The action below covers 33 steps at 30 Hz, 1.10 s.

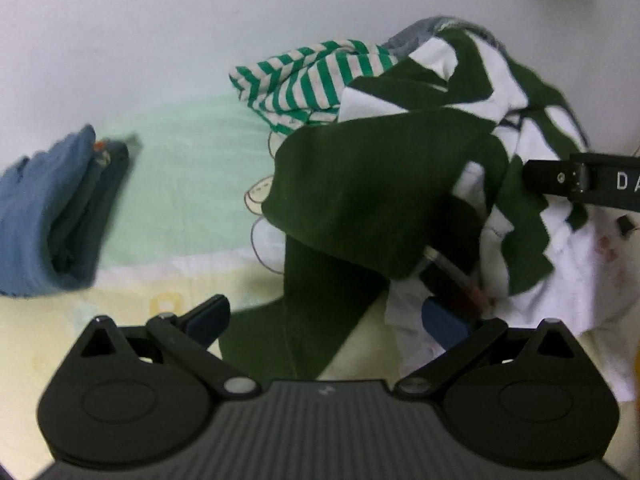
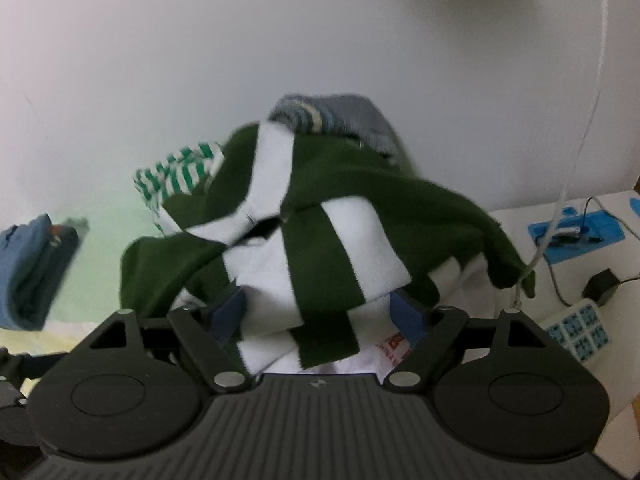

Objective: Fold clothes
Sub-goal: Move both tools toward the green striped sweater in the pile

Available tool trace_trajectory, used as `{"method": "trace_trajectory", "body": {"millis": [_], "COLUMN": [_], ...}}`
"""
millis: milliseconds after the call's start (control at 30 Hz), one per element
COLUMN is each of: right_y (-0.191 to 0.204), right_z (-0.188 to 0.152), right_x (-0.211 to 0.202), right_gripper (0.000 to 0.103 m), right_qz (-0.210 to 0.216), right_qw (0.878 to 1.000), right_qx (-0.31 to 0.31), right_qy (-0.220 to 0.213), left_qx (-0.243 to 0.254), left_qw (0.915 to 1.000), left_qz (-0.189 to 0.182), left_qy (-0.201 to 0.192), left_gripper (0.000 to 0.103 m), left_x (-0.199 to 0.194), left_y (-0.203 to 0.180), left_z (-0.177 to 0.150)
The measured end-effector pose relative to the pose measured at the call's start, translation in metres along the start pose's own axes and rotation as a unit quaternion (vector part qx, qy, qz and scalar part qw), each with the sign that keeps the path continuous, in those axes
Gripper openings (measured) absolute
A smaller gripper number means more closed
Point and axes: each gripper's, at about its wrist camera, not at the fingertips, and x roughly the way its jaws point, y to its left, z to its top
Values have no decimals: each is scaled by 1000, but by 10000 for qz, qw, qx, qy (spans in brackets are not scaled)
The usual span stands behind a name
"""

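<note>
A dark green and white striped garment (image 1: pixel 380 184) lies crumpled on top of a clothes pile on the bed. One green sleeve (image 1: pixel 304 320) of it hangs down between the fingers of my left gripper (image 1: pixel 326 322), which is open wide; the pads are clear of the cloth. In the right wrist view the same garment (image 2: pixel 320 240) bulges between the fingers of my right gripper (image 2: pixel 318 316). That gripper stands wide open with cloth draped over its blue pads (image 2: pixel 408 316). A black bar of the right gripper's body (image 1: pixel 580 180) enters the left wrist view from the right.
A green-and-white thin-striped garment (image 1: pixel 304 80) and a grey one (image 2: pixel 340 116) lie in the pile behind. Folded blue clothes (image 1: pixel 48 216) sit at the left on the pale green and yellow sheet (image 1: pixel 192 184). At the right stands a white table with a blue mat (image 2: pixel 576 236), a power strip (image 2: pixel 576 332) and cables.
</note>
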Motion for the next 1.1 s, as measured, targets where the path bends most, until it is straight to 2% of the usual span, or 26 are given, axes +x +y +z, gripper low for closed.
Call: {"method": "trace_trajectory", "body": {"millis": [33,67,100,133,167,200,233,267,300,367,500,600,633,667,700,733,767,867,933,967,1000,1033,1067,1100], "right_y": [-3,-7,-10,-13,-15,-18,-20,-23,-27,-30,-37,-38,-37,-37,-36,-35,-34,-20,-3,6,11,16,20,17], "right_z": [-1,-3,-5,-6,-8,-10,-11,-12,-14,-22,-35,-46,-47,-47,-45,-41,-36,-21,-10,-6,-5,-5,-5,-6], "right_x": [3,1,-3,-8,-15,-22,-26,-31,-35,-45,-51,-51,-51,-50,-51,-51,-53,-54,-44,-34,-22,-9,1,-1], "right_gripper": [76,64,57,43,30,24,6,4,4,0,0,1,8,26,39,62,74,75,83,86,85,81,70,64], "right_qz": [61,154,238,315,344,378,444,518,629,582,462,428,433,438,444,447,467,506,350,128,-18,-164,-286,-229], "right_qw": [10000,9998,9996,9994,9992,9989,9985,9981,9974,9976,9987,9989,9988,9987,9983,9976,9965,9952,9970,9987,9994,9996,9995,9995], "right_qx": [26,82,80,53,33,17,31,53,129,91,141,172,209,256,381,524,673,730,507,308,169,29,-82,15], "right_qy": [12,-48,-98,-149,-221,-285,-303,-318,-315,-353,-180,-13,21,47,14,-39,-141,-411,-463,-398,-302,-206,-132,-210], "left_qx": [78,155,185,204,176,138,105,65,24,2,122,121,135,150,175,217,254,382,432,434,427,409,388,368], "left_qw": [9999,9998,9997,9996,9996,9995,9995,9996,9997,9999,9991,9997,9998,9998,9997,9996,9994,9986,9983,9983,9983,9984,9986,9987], "left_qz": [56,113,97,66,14,-43,-63,-52,-35,30,365,172,127,114,96,87,103,105,55,49,48,45,42,38], "left_qy": [30,60,108,160,219,279,294,269,238,111,-194,-115,-89,-94,-119,-148,-200,-351,-377,-387,-387,-379,-370,-361], "left_gripper": [86,67,57,32,17,15,12,2,0,0,0,0,5,15,20,34,50,75,84,86,87,87,87,87], "left_x": [3,6,8,10,12,13,14,12,11,4,-8,-13,-14,-15,-17,-20,-23,-31,-36,-38,-40,-41,-42,-43], "left_y": [-3,-7,-8,-8,-7,-5,-4,-3,-1,2,7,15,15,15,14,14,13,10,10,10,9,11,12,14], "left_z": [1,2,3,4,4,3,3,3,3,3,7,4,2,0,-3,-7,-11,-21,-28,-31,-33,-35,-37,-39]}}
